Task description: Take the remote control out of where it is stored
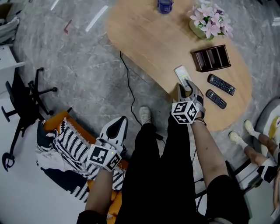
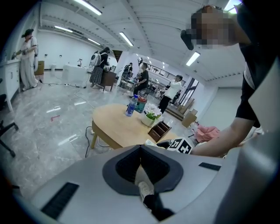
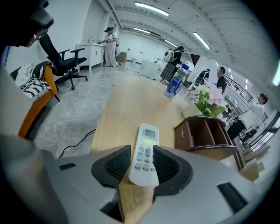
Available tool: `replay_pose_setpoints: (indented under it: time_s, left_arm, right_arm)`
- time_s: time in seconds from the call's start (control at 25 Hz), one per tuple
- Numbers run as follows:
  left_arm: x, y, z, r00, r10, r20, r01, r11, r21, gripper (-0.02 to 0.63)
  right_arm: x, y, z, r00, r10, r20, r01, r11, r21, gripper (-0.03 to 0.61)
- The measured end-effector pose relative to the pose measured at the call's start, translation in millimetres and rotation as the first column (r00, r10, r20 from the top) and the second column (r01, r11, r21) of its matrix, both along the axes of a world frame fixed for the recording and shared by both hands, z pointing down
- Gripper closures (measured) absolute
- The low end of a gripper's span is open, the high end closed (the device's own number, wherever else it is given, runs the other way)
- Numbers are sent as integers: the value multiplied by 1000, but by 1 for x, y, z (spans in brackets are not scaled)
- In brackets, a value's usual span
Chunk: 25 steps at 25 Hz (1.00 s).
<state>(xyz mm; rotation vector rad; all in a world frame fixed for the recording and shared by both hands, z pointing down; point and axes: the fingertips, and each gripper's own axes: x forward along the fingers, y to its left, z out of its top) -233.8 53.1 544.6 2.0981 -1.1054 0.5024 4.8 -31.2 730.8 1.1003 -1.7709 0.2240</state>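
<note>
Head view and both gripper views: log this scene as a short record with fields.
Table: oval wooden table
Holder: brown slotted holder, slots look empty
White remote: white remote lies flat near the table edge, outside the holder
Right tool: right tool open, jaws on either side of the white remote
Left tool: left tool shut, empty, off the table above the floor
Black remotes: two, and, lying on the table near the holder
Other items: potted pink flowers, blue bottle
</note>
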Motion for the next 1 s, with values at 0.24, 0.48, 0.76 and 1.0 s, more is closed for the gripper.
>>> replay_pose_setpoints:
  time_s: [0.24, 0.48, 0.76, 1.0]
  left_arm:
    - [-12, -5, -27, 1000, 7, 7, -7, 999, 40, 607]
    - [-9, -31, -86, 999, 49, -13, -46, 986, 161, 607]
    - [-9, -53, -145, 990, 132, -51, -111, 948, 297, 607]
    - [-7, -53, -203, 977, 199, -77, -156, 912, 380, 607]
  right_arm:
    - [5, -13, -53, 961, 221, 168, -223, 975, -9, 422]
    - [19, -32, -139, 920, 284, 271, -317, 944, 87, 482]
    - [23, -15, -246, 886, 317, 338, -404, 886, 227, 509]
    - [28, 40, -322, 884, 344, 315, -438, 845, 306, 523]
